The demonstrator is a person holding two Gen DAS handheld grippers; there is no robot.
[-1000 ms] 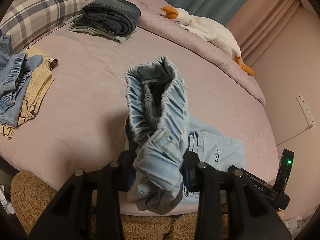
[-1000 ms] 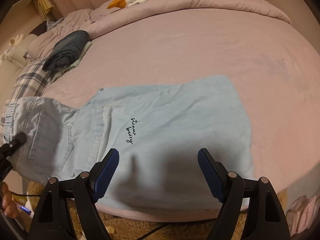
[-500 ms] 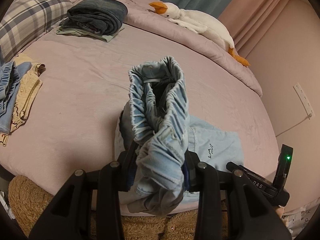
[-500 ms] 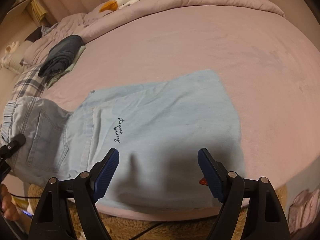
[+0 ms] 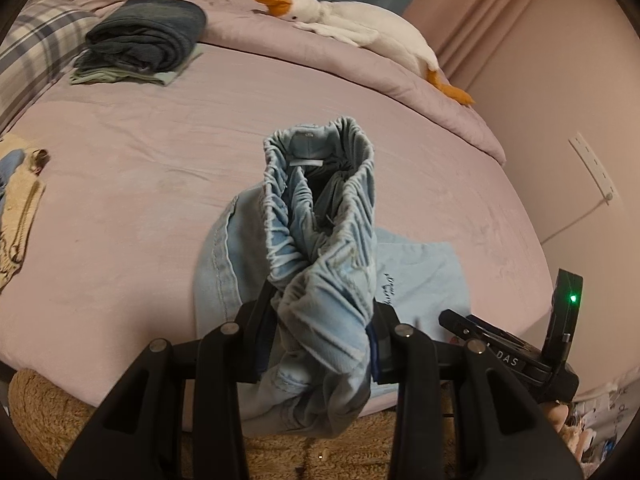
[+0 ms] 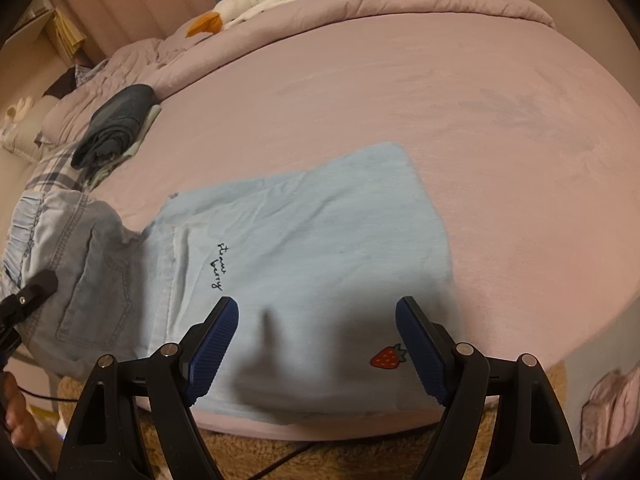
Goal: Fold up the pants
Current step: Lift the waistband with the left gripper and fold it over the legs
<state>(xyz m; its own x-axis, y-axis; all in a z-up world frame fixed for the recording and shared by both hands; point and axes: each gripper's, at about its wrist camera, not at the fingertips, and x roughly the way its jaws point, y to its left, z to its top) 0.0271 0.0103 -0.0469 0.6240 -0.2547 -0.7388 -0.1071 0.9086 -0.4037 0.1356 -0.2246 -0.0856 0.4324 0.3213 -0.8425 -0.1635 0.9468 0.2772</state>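
Light blue denim pants [image 6: 304,240] lie near the front edge of the pink-sheeted bed [image 6: 440,92], legs flat, gathered elastic waistband [image 5: 320,208] lifted off the sheet at the left. My left gripper [image 5: 322,340] is clamped on that bunched waistband; my right gripper [image 6: 318,344] hovers over the flat legs, jaws wide with nothing between them. Far left sits a folded stack of dark clothes [image 5: 144,38]; a white plush goose [image 5: 352,24] lies along the far edge.

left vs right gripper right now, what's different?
The left gripper is shut on the light-blue pants' bunched elastic waistband; the right gripper holds nothing. The left's jaws stand narrow, with cloth filling the gap; the right's are wide open above the flat pant legs. Both point down at the pink bed and have blue pads.
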